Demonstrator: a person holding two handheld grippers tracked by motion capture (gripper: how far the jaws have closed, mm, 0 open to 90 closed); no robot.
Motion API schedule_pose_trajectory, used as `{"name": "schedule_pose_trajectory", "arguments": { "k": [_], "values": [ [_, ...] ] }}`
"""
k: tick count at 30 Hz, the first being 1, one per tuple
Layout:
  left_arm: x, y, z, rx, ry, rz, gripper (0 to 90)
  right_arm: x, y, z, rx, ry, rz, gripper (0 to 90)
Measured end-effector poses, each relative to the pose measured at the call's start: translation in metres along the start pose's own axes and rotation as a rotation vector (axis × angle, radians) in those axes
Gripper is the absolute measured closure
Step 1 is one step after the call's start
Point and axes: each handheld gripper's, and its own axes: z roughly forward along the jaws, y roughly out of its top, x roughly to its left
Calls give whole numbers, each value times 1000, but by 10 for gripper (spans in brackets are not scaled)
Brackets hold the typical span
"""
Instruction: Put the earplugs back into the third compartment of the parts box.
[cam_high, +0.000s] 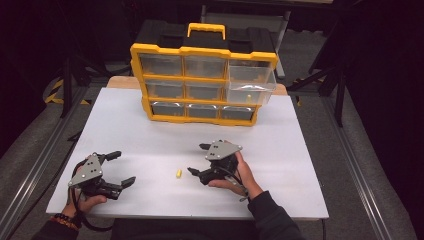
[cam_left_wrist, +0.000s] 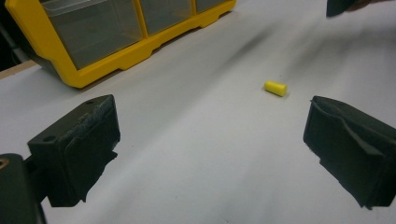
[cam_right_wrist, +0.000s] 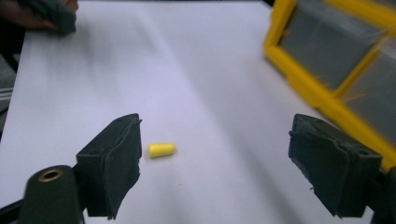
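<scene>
Left gripper (cam_high: 121, 168) sits near the front-left corner of the white table (cam_high: 300, 150), held by the left hand (cam_high: 86, 202), jaws spread wide, nothing between them. A beaded band (cam_high: 64, 220) shows on that wrist. Grey three-cornered plate on top.

In the left gripper view, the left gripper (cam_left_wrist: 210, 154) points across the bare board; both black pads are well apart, with the yellow plug (cam_left_wrist: 275, 88) lying ahead, closer to the right-hand pad.

Small yellow plug (cam_high: 177, 173), tapered at one end, lies on its side on the table toward the front edge, between the two grippers, touching neither and nearer the right one.

Right gripper (cam_high: 199, 159) is right of centre near the front edge, in the right hand (cam_high: 240, 175), dark sleeve (cam_high: 272, 215) behind it. Jaws also wide and empty. In the right gripper view, the right gripper (cam_right_wrist: 215, 172) has the plug (cam_right_wrist: 162, 150) just beside its left-hand pad, not touching.

Yellow-and-black drawer organiser (cam_high: 202, 75) stands at the back edge of the table, three rows of clear drawers, handle on top. The upper-right drawer (cam_high: 250, 82) is pulled out; something small and yellow shows inside it, too small to identify.

No readable writing or brand marks anywhere.
</scene>
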Motion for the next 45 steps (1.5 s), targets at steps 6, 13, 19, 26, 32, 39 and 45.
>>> {"name": "schedule_pose_trajectory", "arguments": {
  "k": [6, 13, 19, 26, 32, 39, 45],
  "values": [
    [1, -1, 0, 5, 2, 0, 47, 9, -8, 41, 121, 104, -32, 243],
    [1, -2, 1, 8, -1, 0, 47, 11, -11, 65, 190, 173, -36, 324],
    [1, -1, 1, 7, -7, -3, 48, 8, -12, 73, 209, 202, -14, 444],
    [0, -1, 2, 10, -12, -2, 48, 6, -11, 75, 208, 240, -11, 567],
    [2, -2, 2, 11, -9, -6, 48, 7, -11, 74, 209, 229, -17, 691],
    [2, -2, 1, 5, -8, -8, 48, 9, -9, 70, 214, 229, -42, 705],
    [2, -2, 1, 6, -8, -7, 48, 10, -6, 62, 179, 221, -45, 709]
  ]
}}
